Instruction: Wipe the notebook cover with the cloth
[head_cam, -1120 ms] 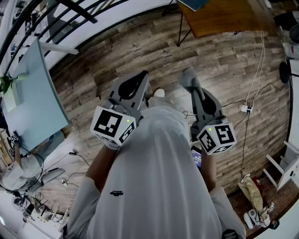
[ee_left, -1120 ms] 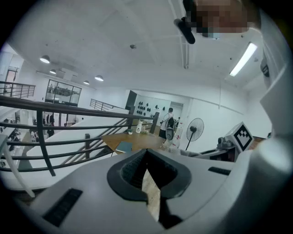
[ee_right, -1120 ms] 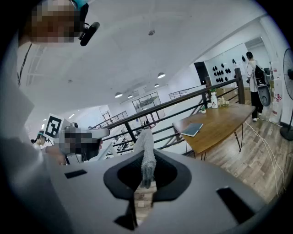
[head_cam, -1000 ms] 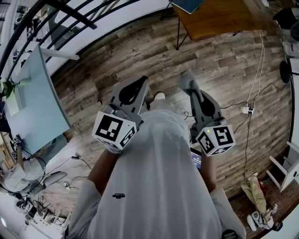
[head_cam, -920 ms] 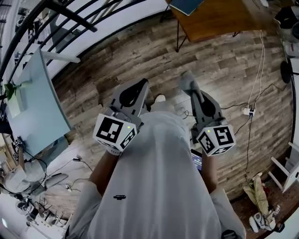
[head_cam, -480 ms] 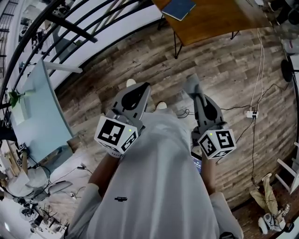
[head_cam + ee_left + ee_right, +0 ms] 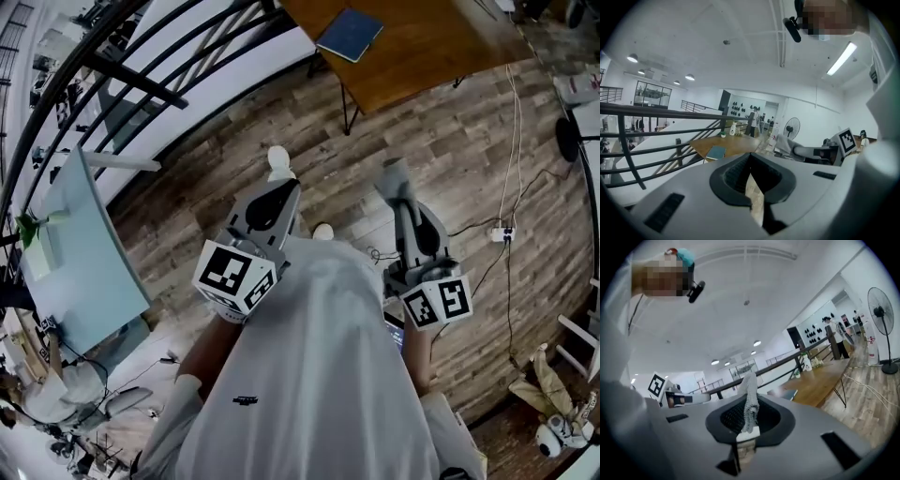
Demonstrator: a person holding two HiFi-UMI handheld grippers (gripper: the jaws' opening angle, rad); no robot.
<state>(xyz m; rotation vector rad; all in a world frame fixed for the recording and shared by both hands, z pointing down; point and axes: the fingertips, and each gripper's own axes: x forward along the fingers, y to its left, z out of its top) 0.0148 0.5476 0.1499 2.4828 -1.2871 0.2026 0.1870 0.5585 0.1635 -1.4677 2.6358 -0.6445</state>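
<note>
Now, the left gripper [image 7: 752,183] is clenched with nothing in it: its two dark ribbed pads meet, and only a thin slit of floor shows between them. The right gripper [image 7: 749,420] is clenched too and grasps the cloth [image 7: 750,401], a narrow grey strip with a knitted, bumpy texture that stands up out of the jaws and bends a little at its top. Both grippers are of smooth grey plastic and are held in front of the person's white shirt [image 7: 309,375], pointing to about 12 o'clock in the head view. The notebook [image 7: 349,35] is well apart from them, at 12 o'clock near the top edge. It lies flat and closed on a brown wooden table [image 7: 431,47] with thin black legs. Its cover is dark blue, plain and rectangular, and its long axis runs about from 7 to 1 o'clock. A white bottle [image 7: 733,128] stands on the far part of the table; its content cannot be told. Under everything is a floor [image 7: 450,141] of grey-brown wood planks, with a black metal railing [image 7: 141,80] at 10 o'clock and white cables [image 7: 511,141] at 2 o'clock
</note>
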